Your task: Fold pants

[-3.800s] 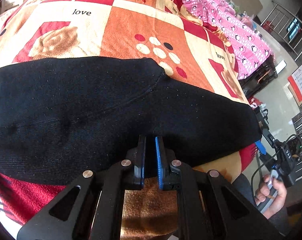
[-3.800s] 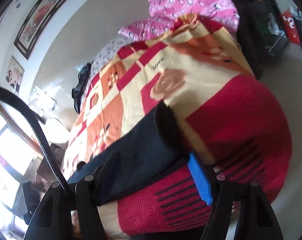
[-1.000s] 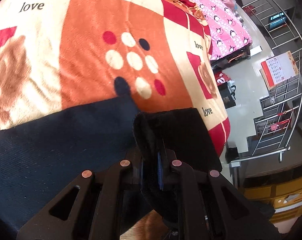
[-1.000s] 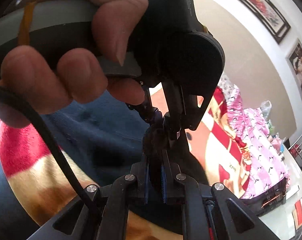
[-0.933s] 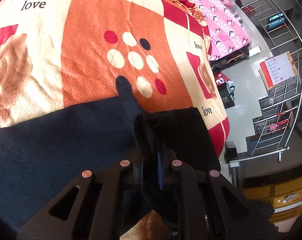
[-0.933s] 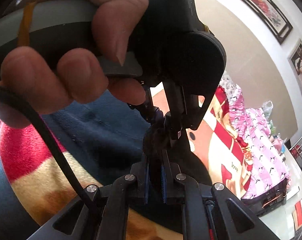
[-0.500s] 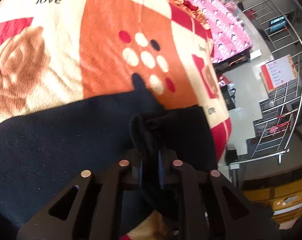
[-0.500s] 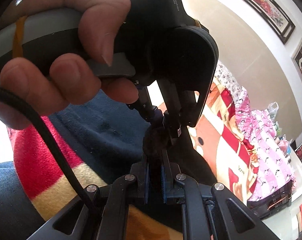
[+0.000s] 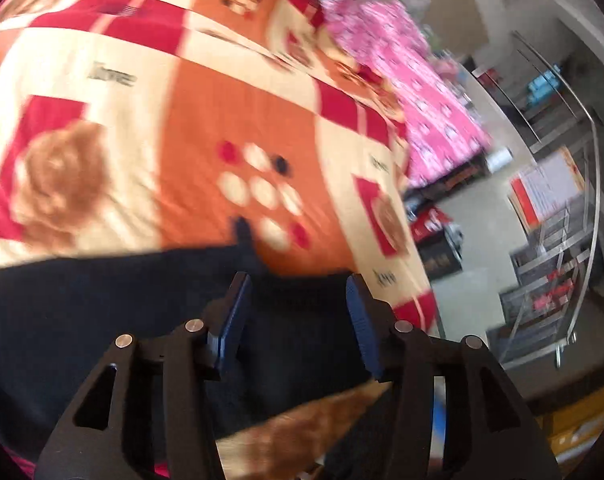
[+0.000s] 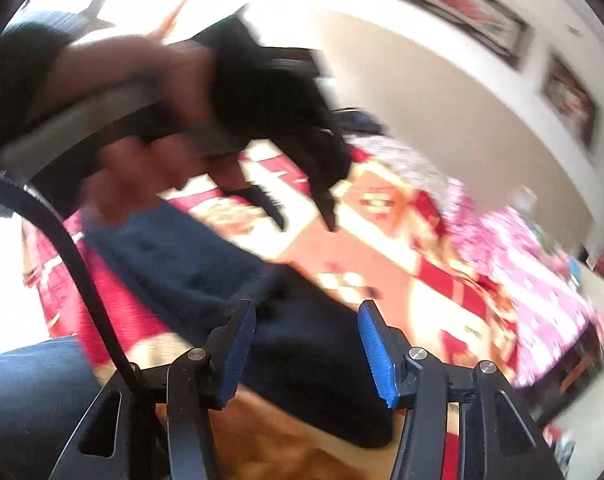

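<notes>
Both tongs have just been opening and now stand apart with nothing pinched, left tongs (image 9: 297, 316) and right tongs (image 10: 306, 344) lifted off the dark pants (image 9: 101, 312), which lie released on the patterned bed (image 9: 205, 120), so this fold looks laid down

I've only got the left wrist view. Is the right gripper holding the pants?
Observer: No. The right gripper is open. Its jaws have just been opening, and the pants lie flat, not pinched.
Operator: Does that camera see the left gripper?
Observer: Yes. The left gripper hangs over the blanket. Its jaws have also just been opening, with nothing between them.
Operator: Anything at the bed edge?
Observer: A leg in blue jeans, at the lower left.
</notes>
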`<action>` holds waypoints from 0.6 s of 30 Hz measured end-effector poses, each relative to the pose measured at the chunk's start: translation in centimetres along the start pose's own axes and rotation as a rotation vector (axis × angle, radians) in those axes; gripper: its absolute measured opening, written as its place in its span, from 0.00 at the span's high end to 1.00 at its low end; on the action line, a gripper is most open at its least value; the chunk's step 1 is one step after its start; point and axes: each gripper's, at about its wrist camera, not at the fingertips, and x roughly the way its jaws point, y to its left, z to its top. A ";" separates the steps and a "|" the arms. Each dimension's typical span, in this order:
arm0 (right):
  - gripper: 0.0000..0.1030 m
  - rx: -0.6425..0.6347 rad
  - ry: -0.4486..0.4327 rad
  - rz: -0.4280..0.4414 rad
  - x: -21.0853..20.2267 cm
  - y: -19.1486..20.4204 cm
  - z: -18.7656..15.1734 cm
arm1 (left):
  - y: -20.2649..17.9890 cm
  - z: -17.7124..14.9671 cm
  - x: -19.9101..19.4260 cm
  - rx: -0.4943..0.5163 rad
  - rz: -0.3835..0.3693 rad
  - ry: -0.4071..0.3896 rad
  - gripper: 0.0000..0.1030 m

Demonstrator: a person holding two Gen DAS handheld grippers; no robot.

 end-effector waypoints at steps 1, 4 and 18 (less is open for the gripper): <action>0.51 0.047 0.025 -0.020 0.2 -1.1 -0.5 | -0.4 -0.6 0.9 0.020 0.009 0.019 0.54; 0.51 0.225 0.125 0.011 2.1 -5.2 -2.5 | 0.9 -2.4 4.8 0.021 0.175 0.100 0.55; 0.52 0.491 0.240 0.308 6.1 -9.4 -2.7 | 2.7 -5.1 3.9 -0.006 0.123 -0.102 0.70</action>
